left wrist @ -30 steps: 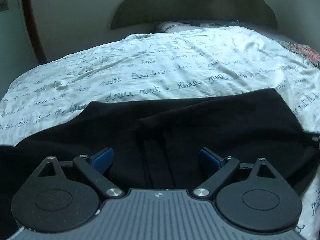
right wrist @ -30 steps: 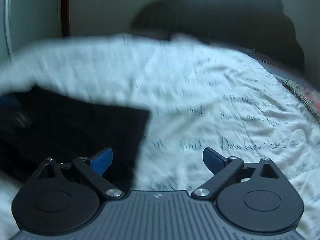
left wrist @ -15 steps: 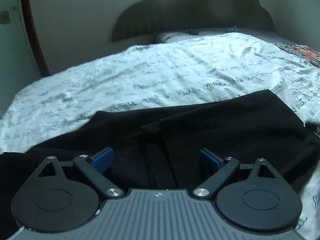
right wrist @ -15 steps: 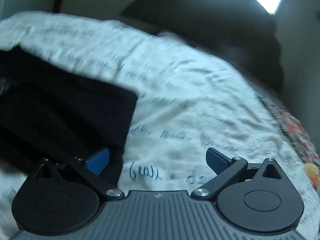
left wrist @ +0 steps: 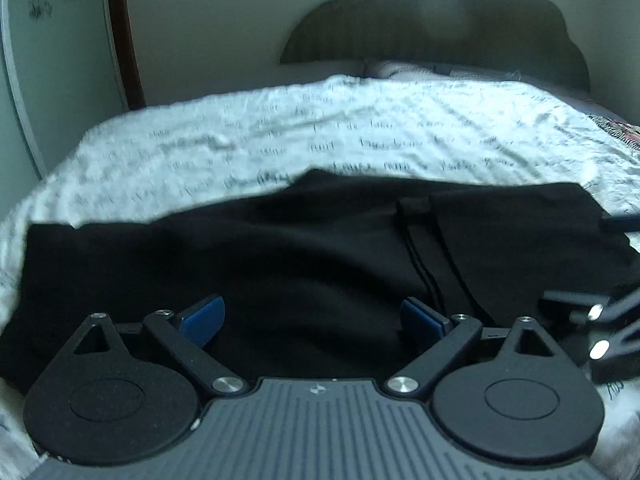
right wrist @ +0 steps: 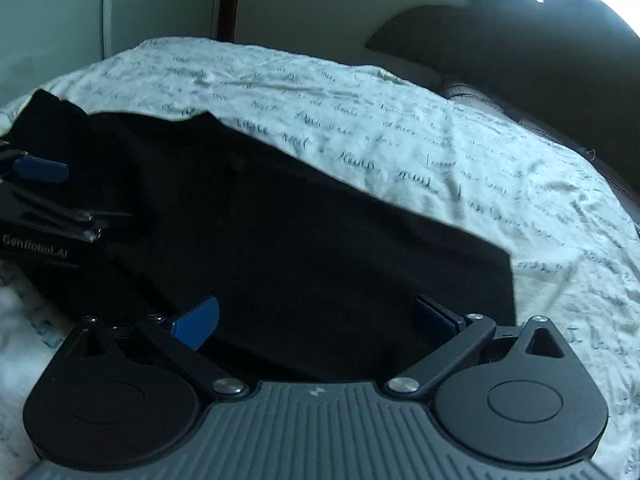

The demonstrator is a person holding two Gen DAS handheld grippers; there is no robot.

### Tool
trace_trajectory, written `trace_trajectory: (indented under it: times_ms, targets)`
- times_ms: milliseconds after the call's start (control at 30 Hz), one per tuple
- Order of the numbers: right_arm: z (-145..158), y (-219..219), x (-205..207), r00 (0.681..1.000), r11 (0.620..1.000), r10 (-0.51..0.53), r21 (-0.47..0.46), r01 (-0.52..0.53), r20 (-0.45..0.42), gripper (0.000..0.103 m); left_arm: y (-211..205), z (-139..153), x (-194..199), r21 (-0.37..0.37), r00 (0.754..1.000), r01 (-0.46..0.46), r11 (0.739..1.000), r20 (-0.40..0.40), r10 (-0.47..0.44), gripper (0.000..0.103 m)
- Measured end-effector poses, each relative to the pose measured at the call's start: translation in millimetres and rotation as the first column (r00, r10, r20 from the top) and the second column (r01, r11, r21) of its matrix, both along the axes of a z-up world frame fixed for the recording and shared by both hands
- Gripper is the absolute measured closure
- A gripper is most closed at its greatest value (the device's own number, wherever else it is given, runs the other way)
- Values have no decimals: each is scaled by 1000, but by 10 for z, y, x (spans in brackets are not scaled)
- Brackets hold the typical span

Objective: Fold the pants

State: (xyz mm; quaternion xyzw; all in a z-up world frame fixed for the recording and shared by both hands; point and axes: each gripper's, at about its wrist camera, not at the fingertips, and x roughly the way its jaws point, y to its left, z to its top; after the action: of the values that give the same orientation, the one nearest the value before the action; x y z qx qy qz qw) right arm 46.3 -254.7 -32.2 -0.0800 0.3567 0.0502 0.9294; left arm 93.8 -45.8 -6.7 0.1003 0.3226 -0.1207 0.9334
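Observation:
Black pants lie spread across a white bedsheet with script writing, with a folded layer and seam at the right. My left gripper hovers open just over the pants' near edge, nothing between its blue pads. In the right wrist view the pants fill the left and centre, ending in a square corner. My right gripper is open above that end of the cloth. Each gripper shows in the other's view: the right one at the far right, the left one at the far left.
A dark scalloped headboard and a pillow stand at the bed's far end. A wall and dark door frame lie to the left. A patterned cover shows at the right edge. Bare sheet stretches beyond the pants.
The left gripper has shifted left along the pants, so the seam now sits to the right. The right gripper swung left over the pants' end, and both grippers now sit close together.

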Motion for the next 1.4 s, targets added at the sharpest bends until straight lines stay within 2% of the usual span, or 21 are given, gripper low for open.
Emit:
trace_trajectory:
  times_ms: [100,200,300,433,467,500,567,600,667,700,767,867,967,1033,1100,1167,1200,1233,1300,1367,1400]
  targets:
    - [226,102,-94,997,999,27,-26,-25,77,0,193,50,-63,21,998,-37,999,47,36,5]
    - [317,207,11,992,996,78,-42,-74,98,0,517,-23,-11,53,993,-120,991,0,120,5]
    - [309,418,203,988,989,146,-42,-144,54,0,897,44,-35,14,985,-174,985,4,174,5]
    - [501,775,526,955,962,272,-48,-268,114,1,1236,258,129,-6,966,-250,968,63,250,5]
    - [527,864,655,945,951,308,-21,-308,112,14,1298,301,210,-15,963,-261,965,67,262,5]
    - [535,953,797,937,942,334,6,-337,102,39,1368,338,310,-26,961,-268,963,60,269,5]
    - [446,1116,1144,934,933,356,44,-357,35,66,1475,333,492,-41,963,-267,963,38,268,3]
    - [372,1193,1293,931,929,366,53,-365,-5,68,1522,276,600,-20,963,-269,963,12,269,4]
    - [157,1360,1599,916,921,389,57,-384,-101,68,1616,74,790,68,949,-309,949,-47,313,6]
    - [76,1425,1714,919,926,379,50,-375,-113,69,1683,12,800,55,946,-318,946,-51,321,6]
    - [85,1445,1905,938,940,335,99,-326,-86,71,1862,-48,705,-43,940,-336,941,-68,333,6]
    - [71,1484,2142,966,969,245,57,-241,-83,70,1941,34,615,-60,933,-360,931,-49,357,7]
    - [190,1460,1958,966,961,255,120,-249,-38,69,1912,177,573,-74,935,-352,933,10,354,8]
    - [311,1485,1720,950,934,311,184,-308,11,69,1859,226,720,-73,944,-328,942,24,330,7]
    - [314,1610,1590,921,901,390,208,-381,-4,69,1783,201,946,-33,943,-331,943,15,331,4]
    - [222,1764,1565,905,894,424,180,-411,-41,69,1781,66,1181,45,930,-367,929,-5,367,2]
    - [142,1845,1631,909,904,413,148,-402,-59,67,1804,4,1288,57,927,-371,927,-35,373,2]
    - [66,1893,1708,915,913,397,132,-386,-68,65,1850,-12,1333,34,923,-378,925,-59,379,2]
    - [47,1870,1840,933,924,356,171,-341,-60,56,1913,85,1265,-10,920,-386,922,-70,385,3]
    - [137,1821,1801,951,940,304,176,-291,-54,55,1923,219,1052,-17,930,-367,930,-9,367,4]
    - [200,1809,1717,950,939,311,164,-302,-29,55,1919,268,948,3,930,-368,930,21,367,3]
